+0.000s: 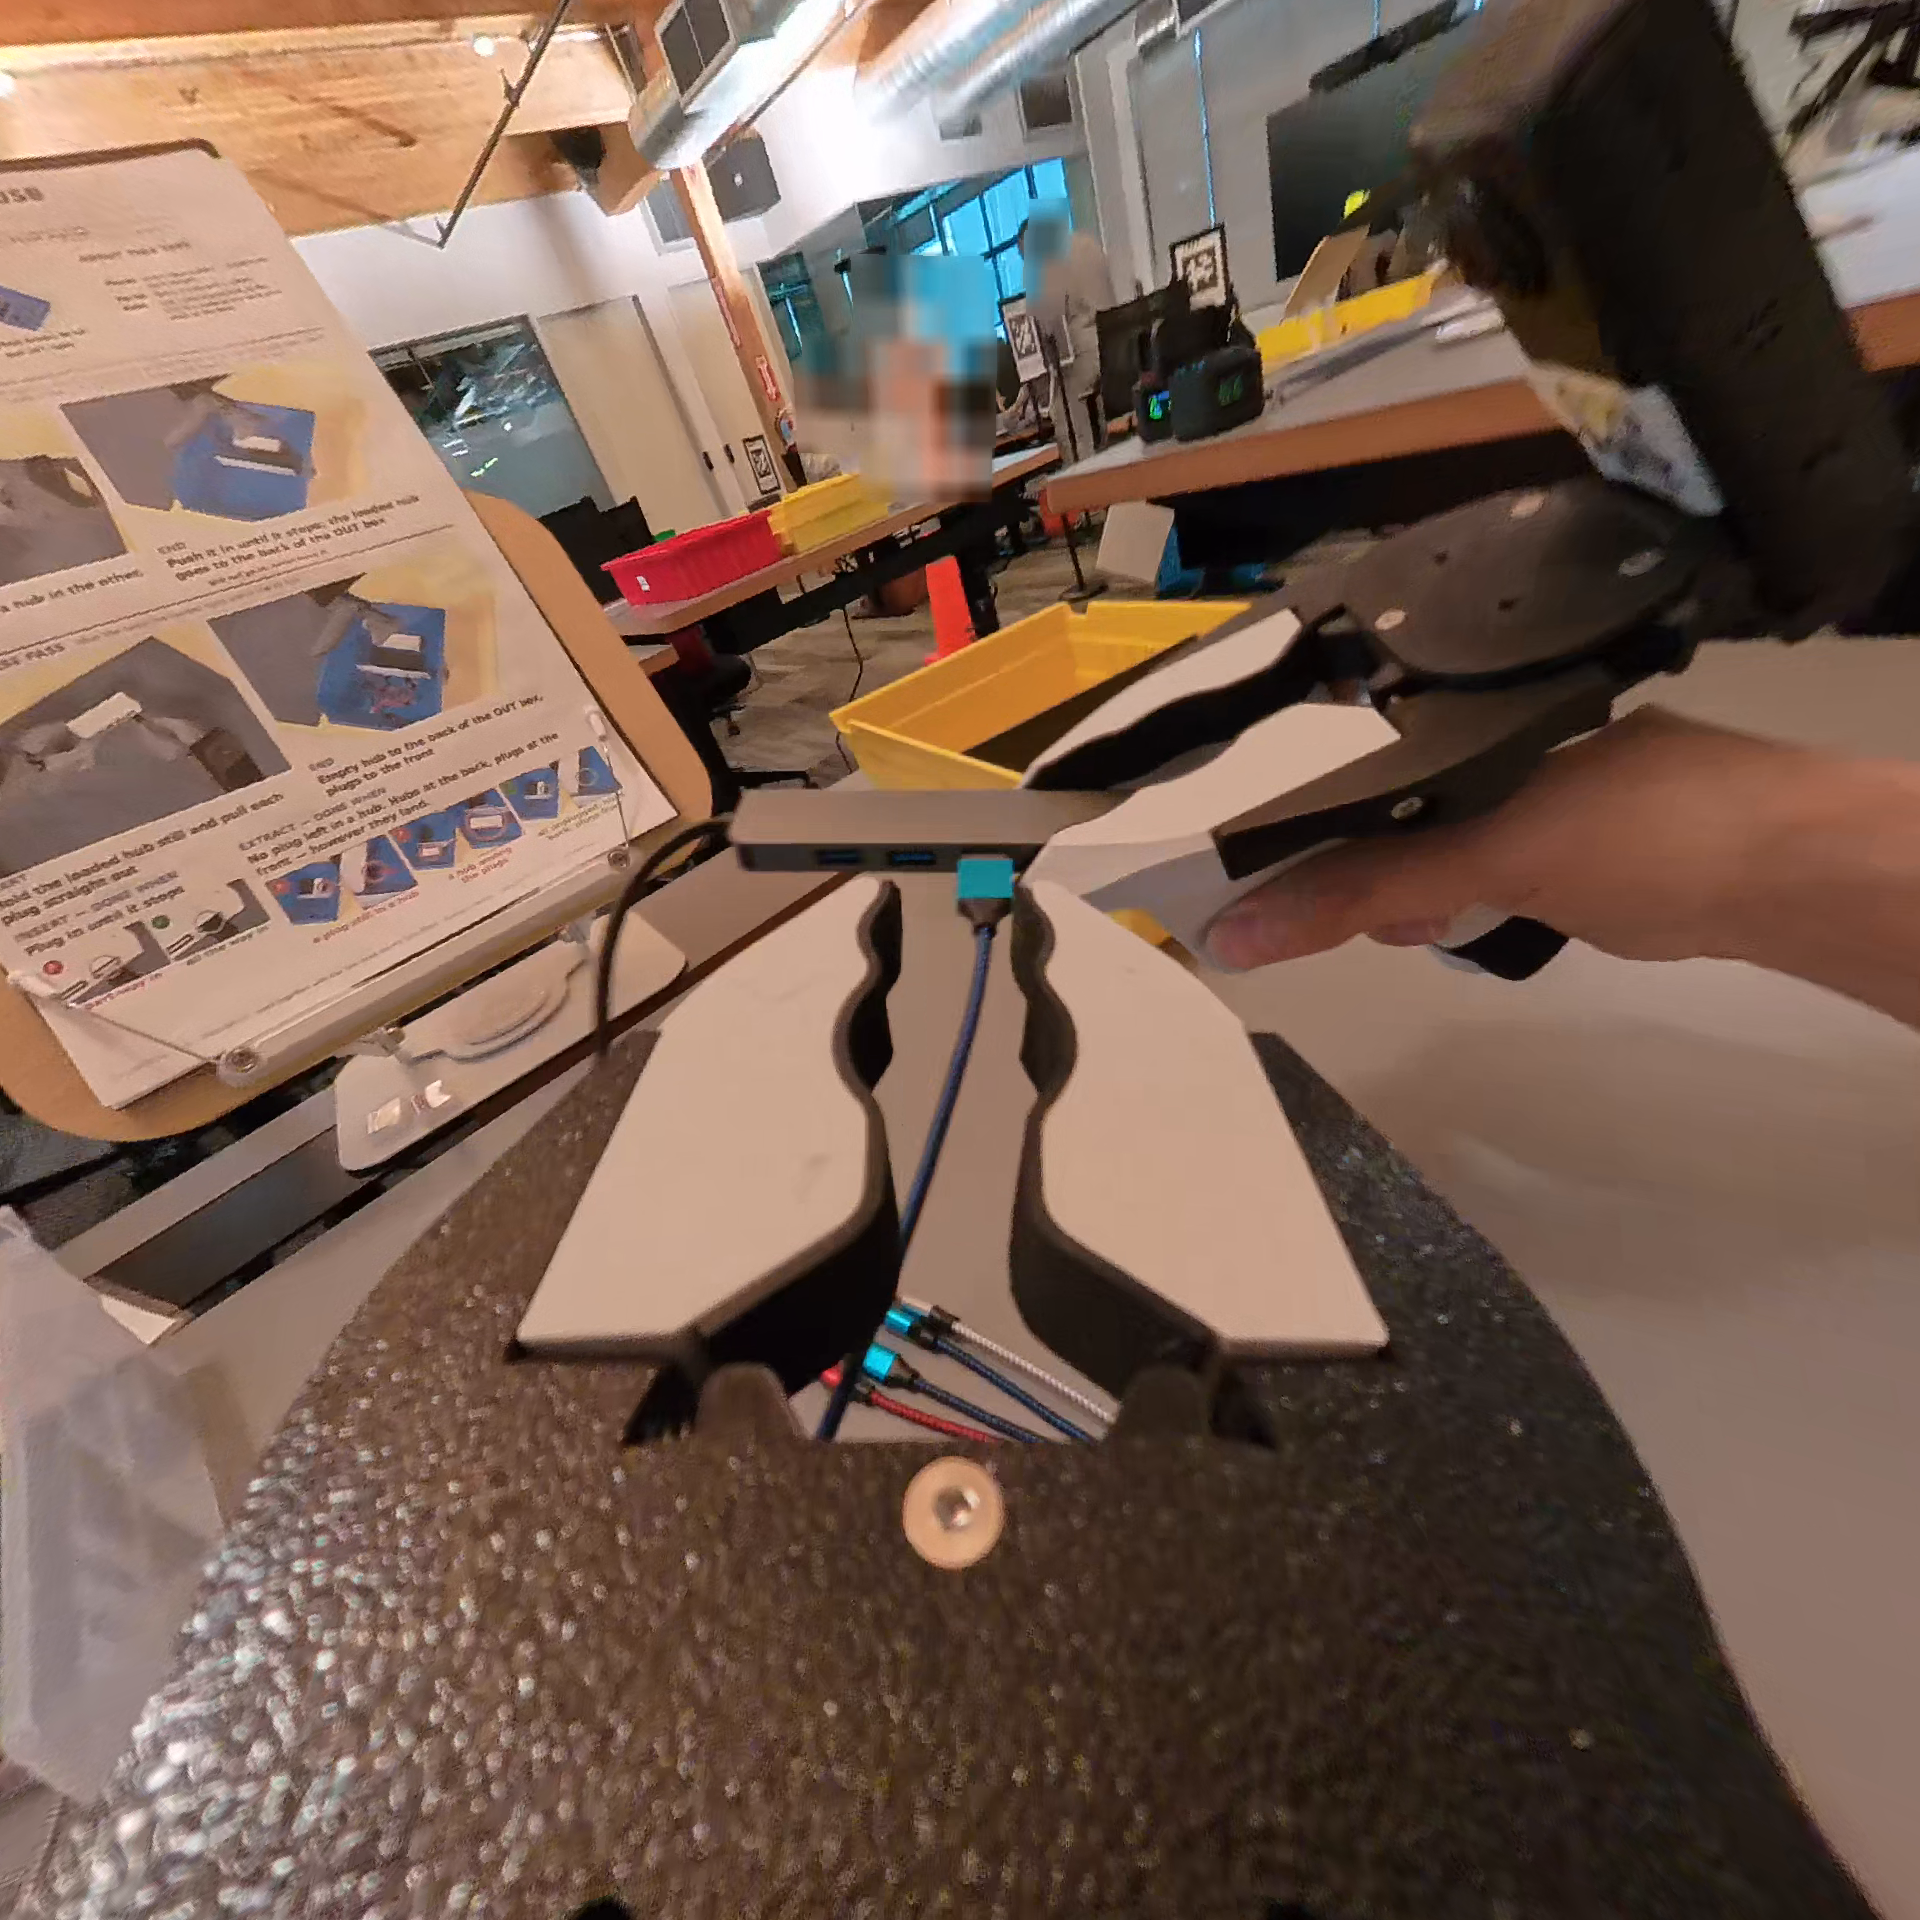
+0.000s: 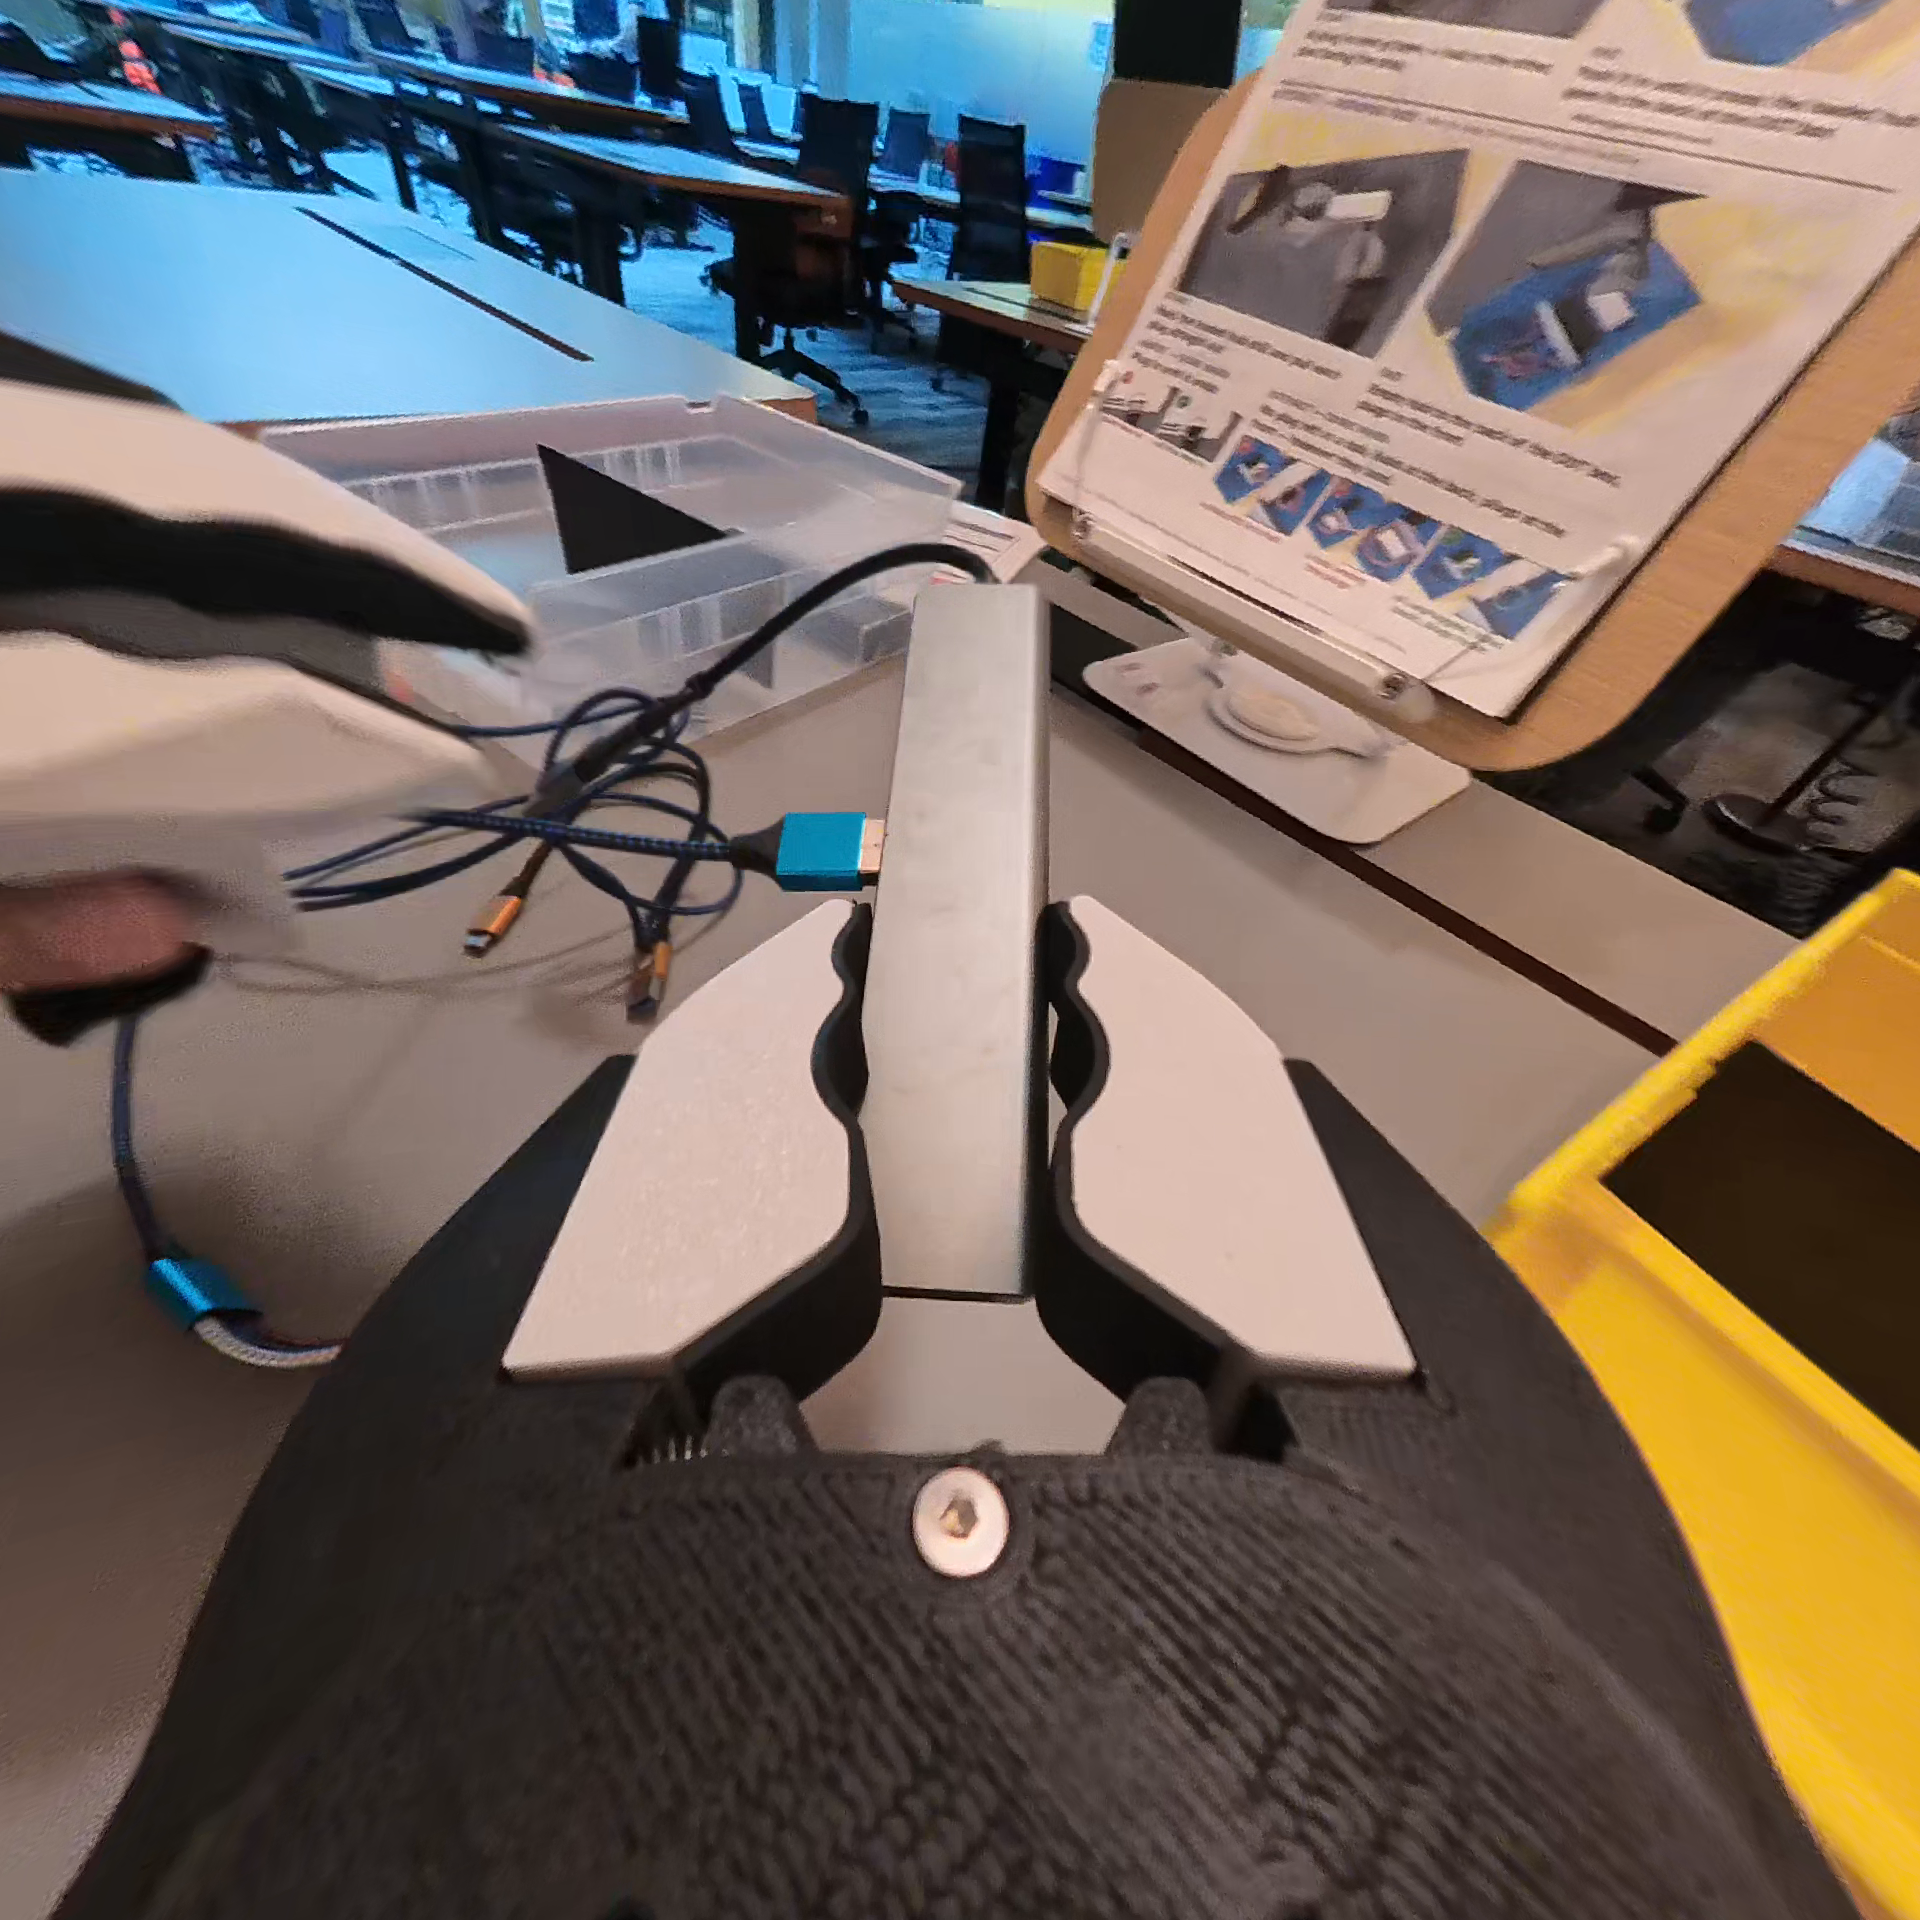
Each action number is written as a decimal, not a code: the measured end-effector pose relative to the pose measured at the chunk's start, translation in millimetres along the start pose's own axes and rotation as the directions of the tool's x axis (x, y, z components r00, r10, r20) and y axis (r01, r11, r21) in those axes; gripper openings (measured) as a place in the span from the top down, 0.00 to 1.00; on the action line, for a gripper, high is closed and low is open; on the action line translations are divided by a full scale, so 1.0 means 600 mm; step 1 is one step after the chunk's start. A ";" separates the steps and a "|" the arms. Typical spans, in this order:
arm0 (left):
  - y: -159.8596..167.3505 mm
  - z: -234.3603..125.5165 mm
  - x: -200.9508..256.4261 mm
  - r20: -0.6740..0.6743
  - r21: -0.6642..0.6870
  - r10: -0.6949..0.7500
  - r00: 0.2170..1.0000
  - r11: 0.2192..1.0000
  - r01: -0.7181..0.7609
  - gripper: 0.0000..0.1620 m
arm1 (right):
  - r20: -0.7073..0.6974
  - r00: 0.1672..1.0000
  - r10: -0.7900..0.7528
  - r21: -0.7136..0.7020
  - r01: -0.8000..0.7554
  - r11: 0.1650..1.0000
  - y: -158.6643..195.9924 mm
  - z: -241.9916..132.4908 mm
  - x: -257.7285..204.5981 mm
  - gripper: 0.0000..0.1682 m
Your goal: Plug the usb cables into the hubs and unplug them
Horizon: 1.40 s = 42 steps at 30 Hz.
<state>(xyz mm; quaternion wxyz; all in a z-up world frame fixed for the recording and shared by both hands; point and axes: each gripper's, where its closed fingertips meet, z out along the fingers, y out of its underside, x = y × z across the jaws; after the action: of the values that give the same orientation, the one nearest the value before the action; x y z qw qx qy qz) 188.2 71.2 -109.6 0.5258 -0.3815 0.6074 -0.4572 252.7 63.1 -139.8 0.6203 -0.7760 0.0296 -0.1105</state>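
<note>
My right gripper (image 2: 956, 914) is shut on a grey USB hub (image 2: 961, 935) and holds it above the table; it enters the left wrist view from the right (image 1: 1049, 821). A teal plug (image 1: 984, 878) on a blue braided cable (image 1: 961, 1039) sits in the hub's (image 1: 894, 821) side port, with some of its metal showing (image 2: 878, 847). Two blue ports (image 1: 836, 858) beside it are empty. My left gripper (image 1: 956, 914) is open just behind the plug. The cable runs between its fingers, which do not touch it. It shows blurred in the right wrist view (image 2: 468, 696).
A tangle of loose cables (image 2: 623, 831) with orange plugs lies on the table. A yellow bin (image 2: 1766, 1247) stands at the right. An instruction sheet on a stand (image 1: 260, 623) is at the back left. A clear plastic box (image 2: 675, 499) lies beyond the cables. The grippers' ends are close to 8 centimetres from one another.
</note>
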 end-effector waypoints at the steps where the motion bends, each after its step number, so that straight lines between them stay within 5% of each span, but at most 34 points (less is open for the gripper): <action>1: -0.008 -0.008 -0.007 -0.004 0.008 -0.021 1.000 1.000 0.021 0.87 | -0.010 1.000 0.009 0.009 -0.009 1.000 0.000 -0.006 0.011 0.81; 5: -0.011 -0.053 -0.089 0.044 -0.026 -0.077 0.996 0.997 0.078 0.87 | -0.034 0.999 0.014 0.000 -0.014 1.000 0.006 -0.022 0.040 0.81; 10: 0.062 -0.123 -0.246 0.109 -0.290 -0.025 0.994 0.955 0.056 0.85 | -0.049 0.999 -0.007 -0.013 0.007 1.000 0.007 -0.031 0.051 0.80; 17: 0.257 -0.195 -0.423 0.015 -0.771 0.042 0.999 0.636 -0.015 0.80 | -0.036 0.999 -0.038 -0.047 0.037 0.998 0.019 -0.020 0.041 0.81; 21: 0.335 -0.202 -0.499 -0.008 -0.858 0.102 0.995 0.511 -0.060 0.82 | -0.032 0.997 -0.073 -0.079 0.070 0.994 0.026 -0.016 0.034 0.81; 27: 0.396 -0.176 -0.511 -0.200 -0.899 0.193 0.961 0.355 -0.258 0.87 | -0.020 0.997 -0.073 -0.110 0.071 0.991 0.042 -0.009 0.038 0.80; 36: 0.445 -0.117 -0.478 -0.304 -0.882 0.120 0.945 0.340 -0.326 0.86 | -0.012 0.998 -0.058 -0.115 0.056 0.992 0.054 -0.007 0.043 0.81; 42: 0.447 -0.107 -0.486 -0.251 -0.882 0.133 0.959 0.377 -0.283 0.96 | -0.001 0.999 -0.051 -0.113 0.051 0.992 0.057 -0.005 0.041 0.81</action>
<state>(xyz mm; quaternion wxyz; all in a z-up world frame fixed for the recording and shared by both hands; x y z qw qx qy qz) 174.9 434.3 -279.6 0.2433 -0.4933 0.8351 -0.0081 279.4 48.1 -169.1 0.5722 -0.8102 0.0174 -0.1261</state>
